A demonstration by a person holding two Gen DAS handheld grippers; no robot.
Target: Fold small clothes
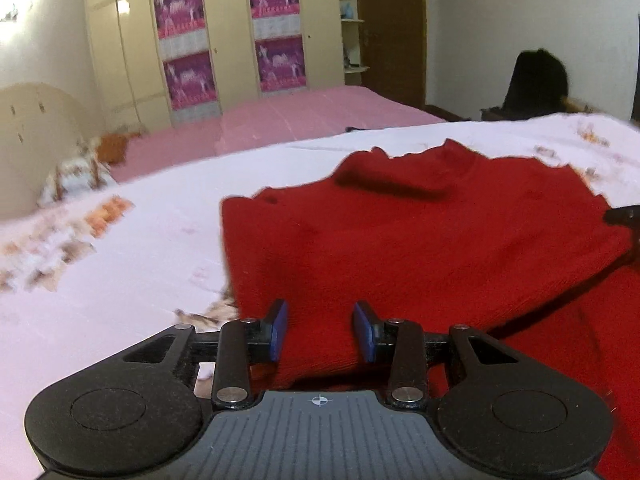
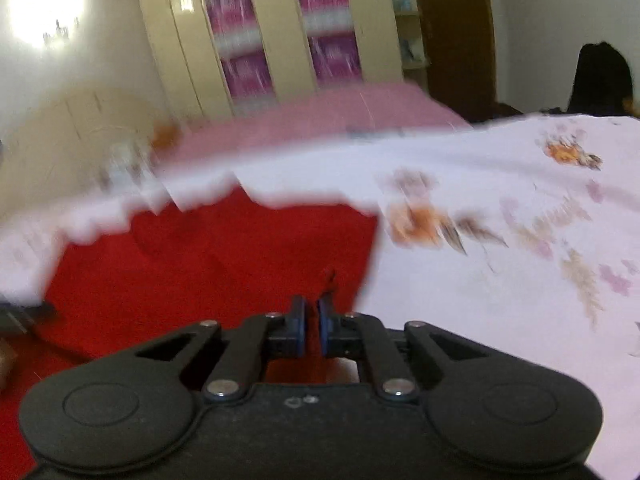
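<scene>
A red knit sweater (image 1: pixel 420 240) lies on a white flowered bedsheet (image 1: pixel 120 280). My left gripper (image 1: pixel 320 330) has a thick bunch of the sweater's near edge between its blue pads (image 1: pixel 279 330) and lifts it off the sheet. In the right wrist view, which is blurred, the same sweater (image 2: pixel 208 264) lies to the left, and my right gripper (image 2: pixel 312 330) is nearly shut on its right edge, with a red thread standing up at the fingertips. The tip of the right gripper shows at the right edge of the left wrist view (image 1: pixel 624 216).
A second bed with a pink cover (image 1: pixel 280 120) lies beyond. A cream wardrobe (image 1: pixel 224 40) with purple panels stands at the back wall, a brown door (image 1: pixel 392 28) beside it. A dark chair (image 1: pixel 536 80) stands at the far right. A pillow (image 1: pixel 72 176) lies at the left.
</scene>
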